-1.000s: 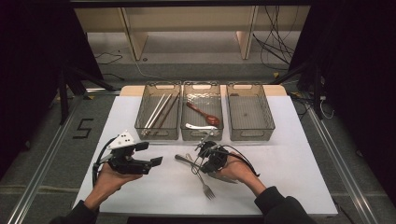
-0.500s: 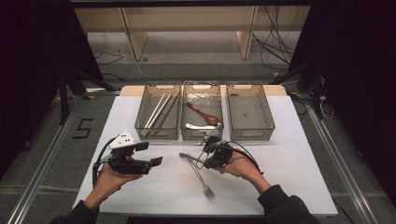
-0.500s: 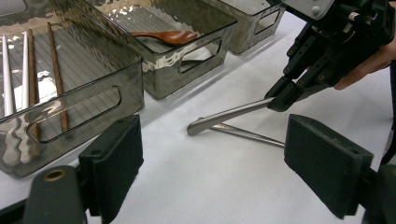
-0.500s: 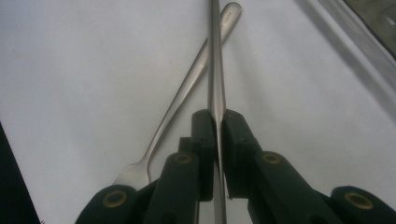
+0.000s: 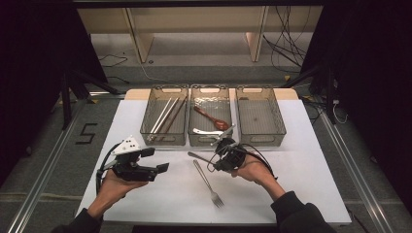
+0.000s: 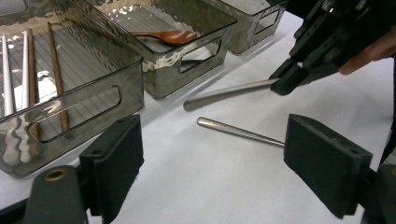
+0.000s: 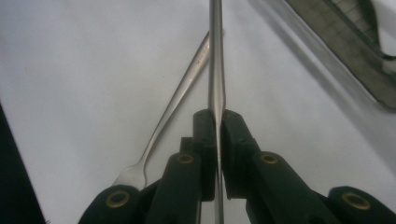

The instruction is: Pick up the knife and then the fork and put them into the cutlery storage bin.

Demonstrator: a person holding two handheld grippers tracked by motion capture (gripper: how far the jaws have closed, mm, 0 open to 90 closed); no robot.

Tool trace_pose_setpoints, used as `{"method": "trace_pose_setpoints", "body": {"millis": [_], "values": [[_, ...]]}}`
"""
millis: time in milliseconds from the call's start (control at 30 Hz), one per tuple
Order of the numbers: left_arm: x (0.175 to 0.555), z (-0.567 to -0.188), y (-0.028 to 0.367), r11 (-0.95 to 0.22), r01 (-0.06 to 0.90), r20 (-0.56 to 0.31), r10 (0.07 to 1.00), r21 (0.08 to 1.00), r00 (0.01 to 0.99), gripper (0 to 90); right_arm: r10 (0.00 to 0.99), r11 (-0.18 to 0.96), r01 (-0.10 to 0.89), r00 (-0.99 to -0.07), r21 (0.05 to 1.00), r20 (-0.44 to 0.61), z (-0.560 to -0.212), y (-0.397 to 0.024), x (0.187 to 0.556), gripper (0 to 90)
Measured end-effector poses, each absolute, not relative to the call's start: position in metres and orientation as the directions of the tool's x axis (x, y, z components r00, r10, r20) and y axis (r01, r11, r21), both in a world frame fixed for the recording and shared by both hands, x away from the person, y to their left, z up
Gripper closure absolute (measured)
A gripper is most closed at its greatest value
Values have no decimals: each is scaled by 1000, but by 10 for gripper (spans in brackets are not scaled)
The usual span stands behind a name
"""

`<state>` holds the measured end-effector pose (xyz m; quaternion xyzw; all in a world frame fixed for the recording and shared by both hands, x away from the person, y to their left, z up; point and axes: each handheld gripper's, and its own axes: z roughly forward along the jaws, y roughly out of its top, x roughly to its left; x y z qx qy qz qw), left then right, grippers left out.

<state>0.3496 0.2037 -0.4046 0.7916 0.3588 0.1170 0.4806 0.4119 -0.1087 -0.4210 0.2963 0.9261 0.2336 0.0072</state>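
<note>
My right gripper (image 5: 224, 156) is shut on a flat silver metal utensil (image 5: 199, 157), whose handle sticks out to the left just above the white table. In the right gripper view the two jaws pinch that utensil (image 7: 215, 56) edge-on at my right gripper (image 7: 218, 135); its working end is hidden behind the hand. A silver fork (image 5: 208, 182) lies on the table beneath, tines toward the person. My left gripper (image 5: 156, 160) hovers to the left, open, nothing between its pads (image 6: 114, 161). From there I see the held utensil (image 6: 229, 92) and the fork's handle (image 6: 238, 132).
Three dark see-through bins stand in a row at the back: the left bin (image 5: 164, 138) holds chopsticks, the middle bin (image 5: 210, 141) a brown wooden spoon (image 5: 214, 119) and a white spoon, and the right bin (image 5: 260, 138) stands beside it. White table edge (image 5: 214, 221) runs near the person.
The right hand has risen a little and moved toward the bins with the metal utensil, lifting its handle off the table. The fork and the left gripper have stayed put.
</note>
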Motion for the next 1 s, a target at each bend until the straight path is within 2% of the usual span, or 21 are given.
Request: {"method": "trace_pose_setpoints", "body": {"millis": [200,533,1000], "values": [[350,-405,204,-283,459,-160,682,842,714,192,578,671,550,-808,497,114,-396,-130,417,877],[350,-405,204,-281,461,-161,684,842,711,192,676,551,585,-731,594,93,-366,-178,433,889],[351,-405,205,-269,466,-171,688,843,705,192,783,446,652,-616,613,87,-360,-219,466,889]]}}
